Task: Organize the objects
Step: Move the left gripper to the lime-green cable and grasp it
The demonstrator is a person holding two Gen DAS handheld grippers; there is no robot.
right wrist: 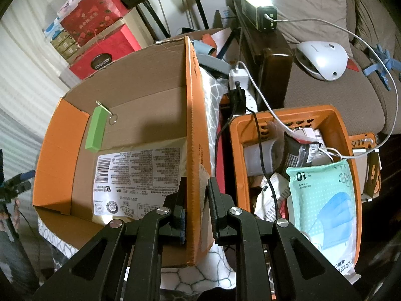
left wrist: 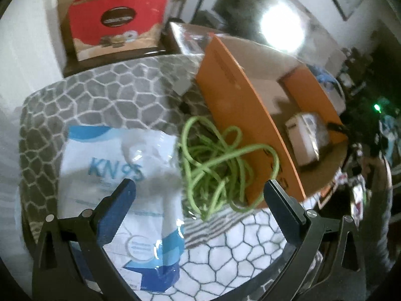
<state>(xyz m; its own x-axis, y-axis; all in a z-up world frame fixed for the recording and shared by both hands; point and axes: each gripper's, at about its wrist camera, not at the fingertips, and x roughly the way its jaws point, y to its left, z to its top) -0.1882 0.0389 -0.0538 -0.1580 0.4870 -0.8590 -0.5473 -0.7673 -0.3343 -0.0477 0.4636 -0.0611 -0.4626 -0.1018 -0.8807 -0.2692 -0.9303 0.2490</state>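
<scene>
Left gripper (left wrist: 198, 195) gaping wide, hovering over green cord (left wrist: 220, 165) lying against cardboard box (right wrist: 140, 125) wall | right gripper (right wrist: 196, 200) clamping box wall | risk: loose loops snagging, slipping out during pickup.

Red carton (left wrist: 117, 25) label blurred, perhaps unreadable.

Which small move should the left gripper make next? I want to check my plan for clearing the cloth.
Probably ease the left gripper down onto the green cord and close. Its jaws stand wide open and empty, with the tangled cord lying ahead between them on the patterned cloth, against the orange box. The right gripper already clamps the box wall, steadying it.
</scene>
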